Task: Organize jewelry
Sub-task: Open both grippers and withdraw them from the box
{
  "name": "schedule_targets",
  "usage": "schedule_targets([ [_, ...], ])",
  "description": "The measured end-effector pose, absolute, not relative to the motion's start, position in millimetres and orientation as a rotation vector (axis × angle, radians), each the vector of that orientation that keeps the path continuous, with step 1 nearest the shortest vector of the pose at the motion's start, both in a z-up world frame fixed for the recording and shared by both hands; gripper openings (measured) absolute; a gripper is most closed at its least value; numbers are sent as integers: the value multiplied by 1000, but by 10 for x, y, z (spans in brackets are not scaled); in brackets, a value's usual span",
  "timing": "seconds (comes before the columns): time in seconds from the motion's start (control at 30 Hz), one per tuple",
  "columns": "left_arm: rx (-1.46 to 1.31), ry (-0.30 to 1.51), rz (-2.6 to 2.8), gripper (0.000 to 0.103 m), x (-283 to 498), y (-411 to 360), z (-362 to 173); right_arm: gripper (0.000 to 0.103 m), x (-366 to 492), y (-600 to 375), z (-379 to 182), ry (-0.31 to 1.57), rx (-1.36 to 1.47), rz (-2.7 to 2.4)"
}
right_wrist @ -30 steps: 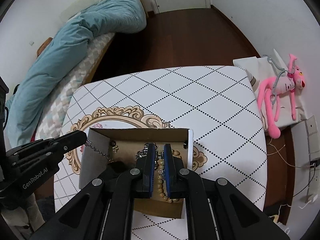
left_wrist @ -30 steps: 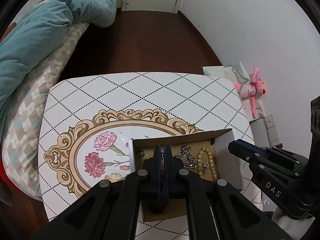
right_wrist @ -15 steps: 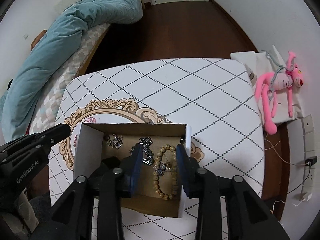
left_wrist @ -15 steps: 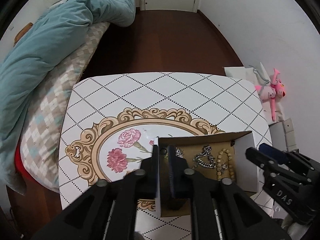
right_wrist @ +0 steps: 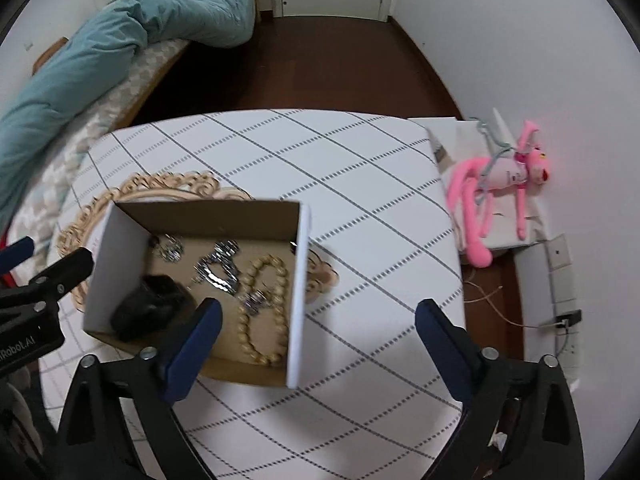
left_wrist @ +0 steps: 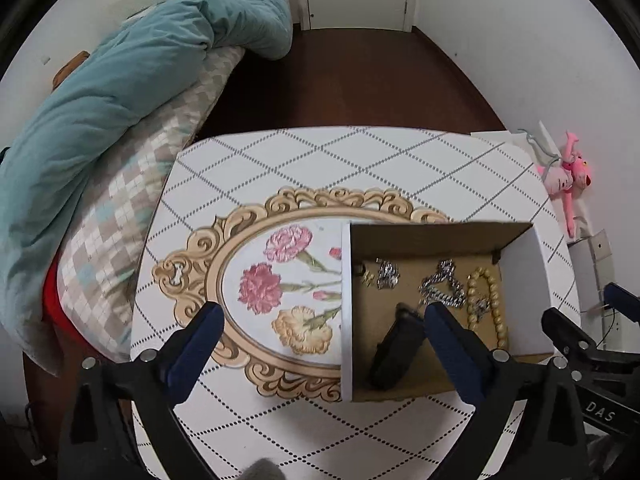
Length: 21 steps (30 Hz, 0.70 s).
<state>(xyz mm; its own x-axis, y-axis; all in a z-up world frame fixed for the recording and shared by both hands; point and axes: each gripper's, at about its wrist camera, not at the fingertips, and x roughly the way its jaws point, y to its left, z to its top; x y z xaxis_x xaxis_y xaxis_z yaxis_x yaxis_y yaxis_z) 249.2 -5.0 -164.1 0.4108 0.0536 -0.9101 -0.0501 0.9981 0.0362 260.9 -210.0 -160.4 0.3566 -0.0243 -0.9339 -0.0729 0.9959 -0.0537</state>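
Both tongs spread wide since 1 s ago | left tongs [left_wrist: 320, 328], right tongs [right_wrist: 318, 318] empty | box [right_wrist: 296, 280] between

Even, soft indoor light with no glare; shadows are faint, the deepest lying inside the cardboard box [left_wrist: 424, 240] under its far wall. The left wrist view is sharp at centre, while the right wrist view shows motion blur across the table [right_wrist: 360, 208] pattern and box rim. Both frames bow strongly and vignette to black at the corners.
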Motion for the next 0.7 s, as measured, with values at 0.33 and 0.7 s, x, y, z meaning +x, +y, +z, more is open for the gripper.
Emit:
schedule_targets([
  [0.33, -3, 1152, 76, 103, 2322, -73, -1740, 103, 2444, -2150, -1708, 1213, -72, 9],
  [0.7, -13, 1082, 54, 103, 1968, -144, -1334, 103, 2120, -2199, -1258, 1108, -63, -15],
])
